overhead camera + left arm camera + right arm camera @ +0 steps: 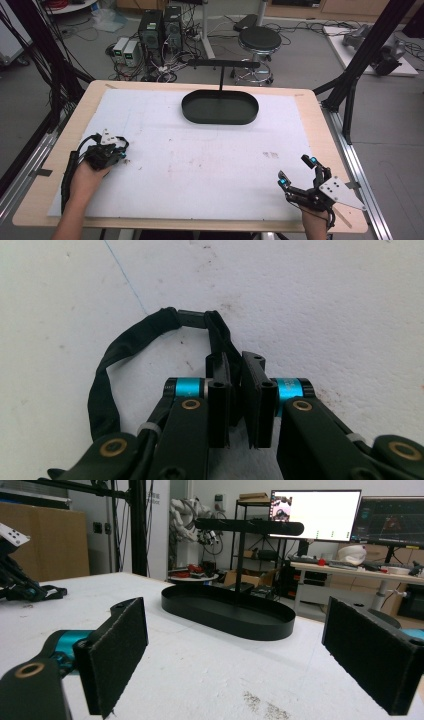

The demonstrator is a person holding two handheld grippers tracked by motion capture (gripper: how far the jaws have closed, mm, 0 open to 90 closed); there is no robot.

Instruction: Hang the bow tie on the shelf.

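Note:
A black strap (pixel 125 342) with a small buckle (pixel 191 318) lies in a loop on the white mat (pixel 200 160). My left gripper (pixel 239 366) is shut on one end of it, and the strap runs up from between the pads. In the high view the left gripper (pixel 120 152) sits low at the mat's left side, held by a hand. My right gripper (pixel 296 172) stands open near the front right corner, with nothing between its pads (pixel 120 650). It faces a black oval tray (pixel 227 612) with an upright T-shaped stand (pixel 248 526).
The oval tray (pixel 220 107) sits at the back middle of the mat, its stand's bar (pixel 223 63) above it. The wooden table's rim (pixel 320 150) frames the mat. Behind the table are a round stool (pixel 259 40) and computer cases (pixel 160 27); black frame posts (pixel 370 45) stand at the sides.

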